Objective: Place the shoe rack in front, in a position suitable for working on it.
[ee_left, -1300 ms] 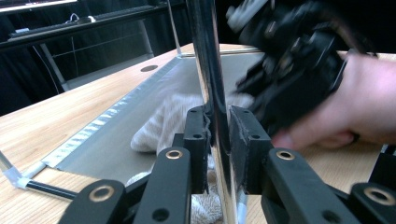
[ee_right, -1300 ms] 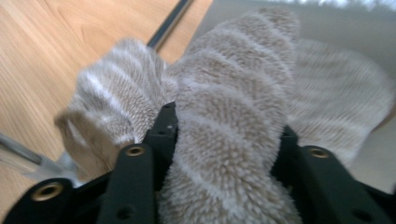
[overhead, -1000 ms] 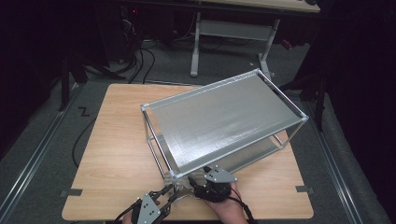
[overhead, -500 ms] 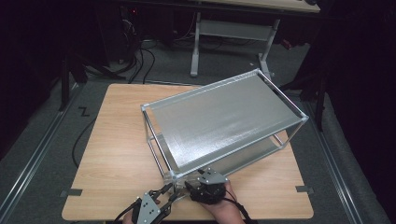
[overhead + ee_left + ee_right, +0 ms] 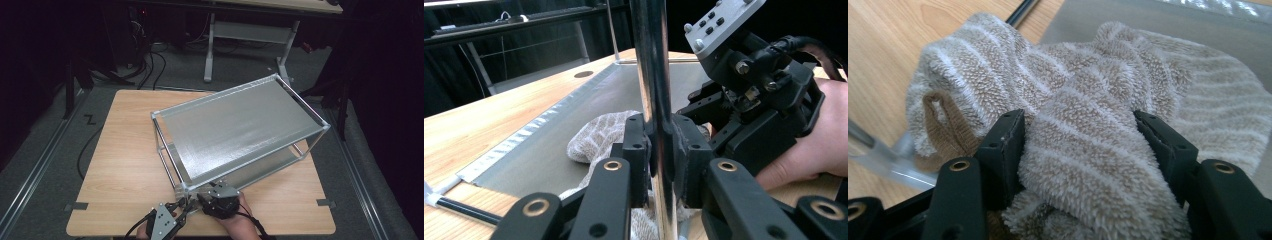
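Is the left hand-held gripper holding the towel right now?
No, the left hand-held gripper is shut on the shiny upright rack post, and the striped towel lies behind it.

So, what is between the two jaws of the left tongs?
The shiny upright post of the metal rack stands there, clamped by the left tongs, as the left gripper view shows.
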